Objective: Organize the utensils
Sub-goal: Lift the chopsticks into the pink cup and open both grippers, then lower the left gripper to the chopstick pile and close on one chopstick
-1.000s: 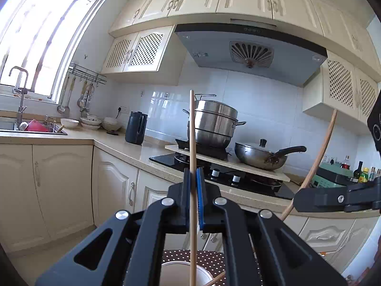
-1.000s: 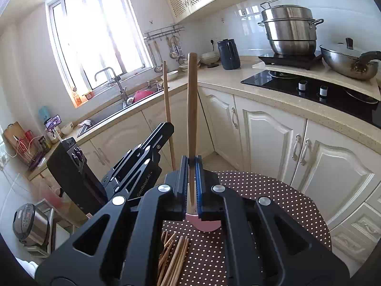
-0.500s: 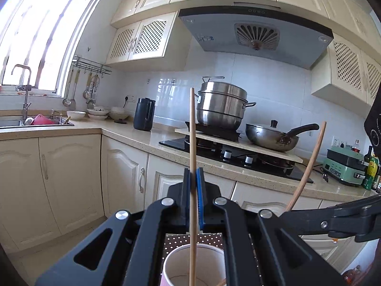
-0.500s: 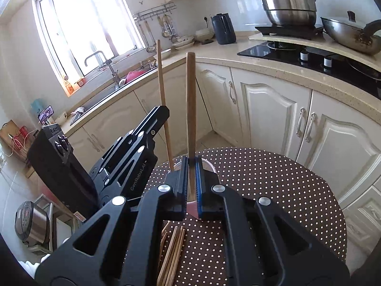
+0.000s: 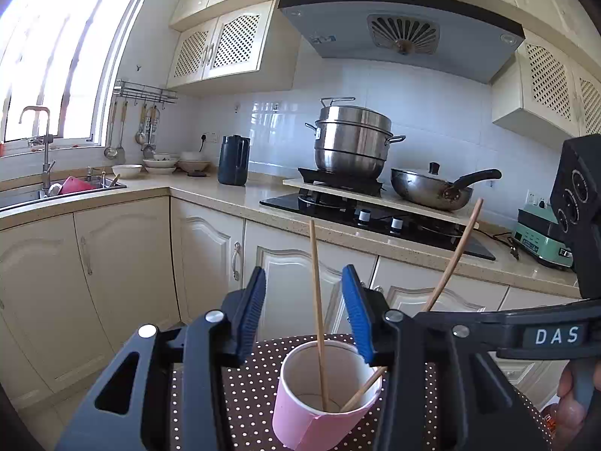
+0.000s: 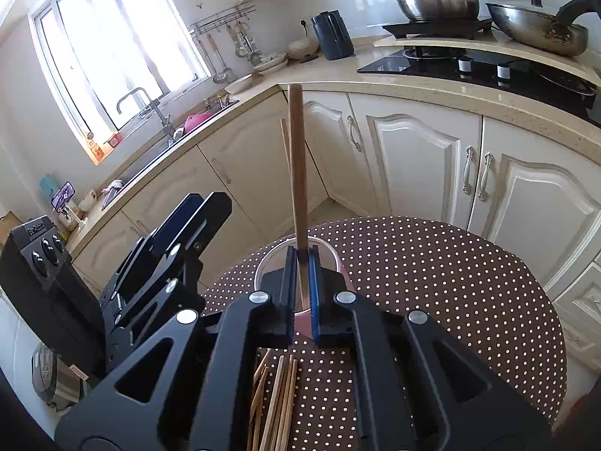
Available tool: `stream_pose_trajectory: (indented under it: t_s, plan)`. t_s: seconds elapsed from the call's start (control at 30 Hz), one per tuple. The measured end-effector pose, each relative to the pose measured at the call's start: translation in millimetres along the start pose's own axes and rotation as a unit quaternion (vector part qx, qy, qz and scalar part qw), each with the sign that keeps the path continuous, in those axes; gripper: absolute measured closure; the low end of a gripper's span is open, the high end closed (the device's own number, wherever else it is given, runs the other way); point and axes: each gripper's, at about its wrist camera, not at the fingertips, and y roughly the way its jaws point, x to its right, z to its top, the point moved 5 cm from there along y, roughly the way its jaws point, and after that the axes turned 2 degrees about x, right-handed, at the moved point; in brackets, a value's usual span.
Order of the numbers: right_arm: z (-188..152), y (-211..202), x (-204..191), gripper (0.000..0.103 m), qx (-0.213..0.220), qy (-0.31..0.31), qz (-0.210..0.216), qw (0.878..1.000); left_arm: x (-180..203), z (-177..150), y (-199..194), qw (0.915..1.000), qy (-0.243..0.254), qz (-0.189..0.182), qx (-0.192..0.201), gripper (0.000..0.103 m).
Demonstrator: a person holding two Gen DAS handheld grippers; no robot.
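A pink paper cup (image 5: 300, 413) stands on the brown dotted table (image 6: 432, 282). My left gripper (image 5: 302, 285) hovers just above the cup with its jaws opening. A thin wooden chopstick (image 5: 317, 300) stands loose between the blue pads, its lower end in the cup, and neither pad touches it. My right gripper (image 6: 300, 263) is shut on a second chopstick (image 6: 296, 158), which slants with its lower end inside the cup (image 6: 340, 263). In the right wrist view the left gripper (image 6: 206, 203) sits to the left of the cup.
A heap of several loose chopsticks (image 6: 274, 394) lies on the table below my right gripper. Beyond the table run cream cabinets (image 5: 124, 282) and a counter with a hob (image 5: 375, 214), steamer pot (image 5: 353, 146), wok (image 5: 432, 188), kettle (image 5: 233, 165) and sink (image 5: 56, 188).
The left jaws have opened and let go of their chopstick, which now stands in the cup. Both grippers have sunk toward the cup, and the right chopstick's end has gone inside.
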Motion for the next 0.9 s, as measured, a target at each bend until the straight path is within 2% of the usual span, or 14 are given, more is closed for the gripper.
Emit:
stream_pose_trajectory:
  t_s: [0.23,0.27,0.4,0.47,0.7,0.9]
  plan:
    - [-4,-11,-8,0.094,0.008,0.005,-0.013,1.000,-1,12,-36,1.0000,0.004,-0.003,0.001,0.045]
    - [-4,-13,-9,0.091,0.011,0.004,-0.017,1.000,0,14,-41,1.0000,0.006,-0.004,0.002,0.043]
    - [-5,-26,-15,0.068,0.023,0.009,-0.020,0.999,2,20,-61,0.9999,0.015,-0.004,-0.007,0.040]
    - [-6,-31,-18,0.063,0.029,0.009,-0.022,0.999,2,22,-71,0.9998,0.019,-0.003,-0.007,0.040]
    - [-18,-55,-30,0.062,0.033,0.008,-0.023,0.999,-4,19,-100,0.9989,0.025,0.002,-0.040,0.040]
    - [-49,-61,-37,0.062,0.004,-0.003,-0.029,1.000,-3,-5,-111,0.9930,0.034,-0.015,-0.112,0.040]
